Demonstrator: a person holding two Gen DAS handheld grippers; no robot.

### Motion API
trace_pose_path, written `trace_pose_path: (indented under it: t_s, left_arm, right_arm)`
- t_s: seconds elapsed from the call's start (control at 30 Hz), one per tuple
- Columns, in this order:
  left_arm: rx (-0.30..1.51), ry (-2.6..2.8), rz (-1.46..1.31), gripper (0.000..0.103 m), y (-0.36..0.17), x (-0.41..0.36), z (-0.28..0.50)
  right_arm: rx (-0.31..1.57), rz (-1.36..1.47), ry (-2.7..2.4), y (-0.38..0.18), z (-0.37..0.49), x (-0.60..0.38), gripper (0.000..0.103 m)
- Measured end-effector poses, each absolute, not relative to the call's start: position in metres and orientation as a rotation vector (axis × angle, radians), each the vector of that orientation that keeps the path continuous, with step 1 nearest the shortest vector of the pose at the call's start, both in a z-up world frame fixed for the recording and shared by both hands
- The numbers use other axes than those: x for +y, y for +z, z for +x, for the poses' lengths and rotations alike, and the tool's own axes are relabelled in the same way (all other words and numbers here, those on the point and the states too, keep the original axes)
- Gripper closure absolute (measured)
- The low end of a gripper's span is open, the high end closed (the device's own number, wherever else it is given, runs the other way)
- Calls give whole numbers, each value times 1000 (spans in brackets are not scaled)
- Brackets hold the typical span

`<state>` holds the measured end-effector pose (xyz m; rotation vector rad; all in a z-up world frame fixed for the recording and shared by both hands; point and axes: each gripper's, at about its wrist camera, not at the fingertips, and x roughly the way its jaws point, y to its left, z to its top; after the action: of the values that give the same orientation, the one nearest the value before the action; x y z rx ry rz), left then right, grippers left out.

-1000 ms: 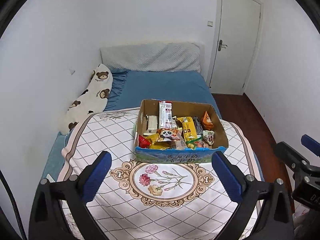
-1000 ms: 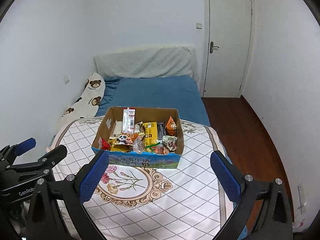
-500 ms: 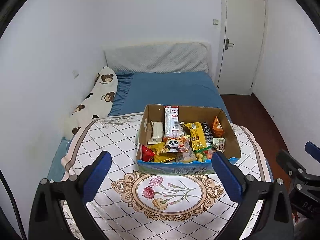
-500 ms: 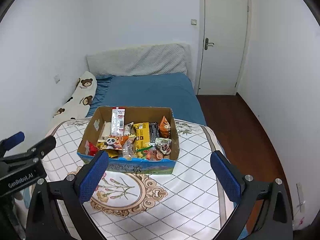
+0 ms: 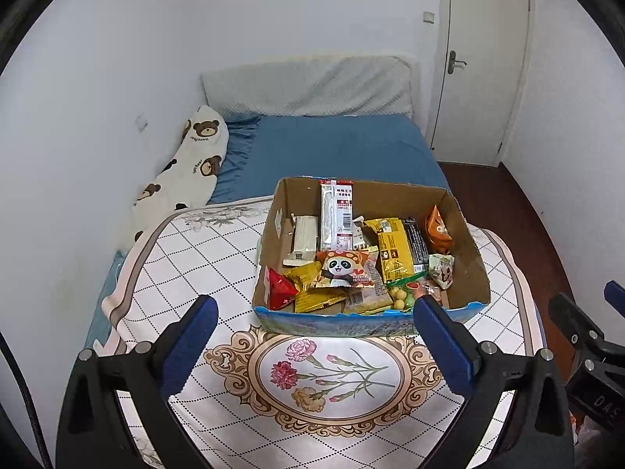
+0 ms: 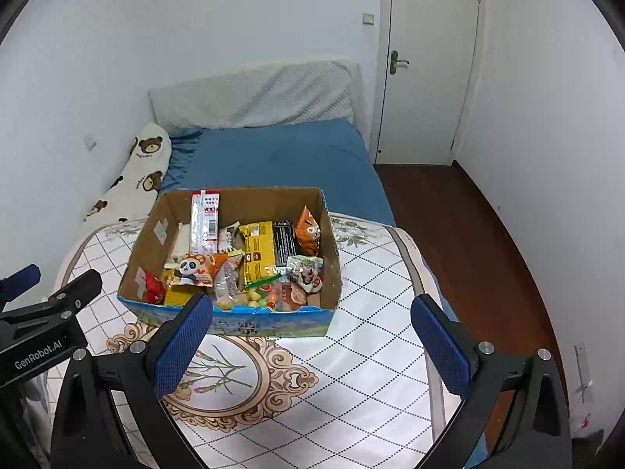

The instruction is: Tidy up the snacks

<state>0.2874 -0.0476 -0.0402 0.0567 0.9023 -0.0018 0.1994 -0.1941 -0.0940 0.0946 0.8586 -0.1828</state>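
Both grippers, left (image 5: pixel 314 320) and right (image 6: pixel 310 318), have closed on the snack box (image 5: pixel 363 324), jaws spread.

Brown cardboard box (image 5: pixel 461 226) with blue printed front, centre frame. White quilted blanket (image 5: pixel 203 258) with diamond grid and floral medallion, lower frame. Cream bolster pillow (image 5: pixel 183 179) with brown bear print, left. Blue bed sheet (image 5: pixel 336 144). White door (image 6: pixel 429 62), upper right. Tongs pads (image 6: pixel 183 344) blue, arms black.
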Motion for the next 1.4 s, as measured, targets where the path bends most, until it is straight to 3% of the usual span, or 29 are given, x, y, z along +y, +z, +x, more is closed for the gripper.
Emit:
trace_pose_path:
  t_s: [1.4]
  left_arm:
    - [915,-33,87,1,-43,-52,283]
  right_arm:
    - [867,112,-173,-99,203,-198,0]
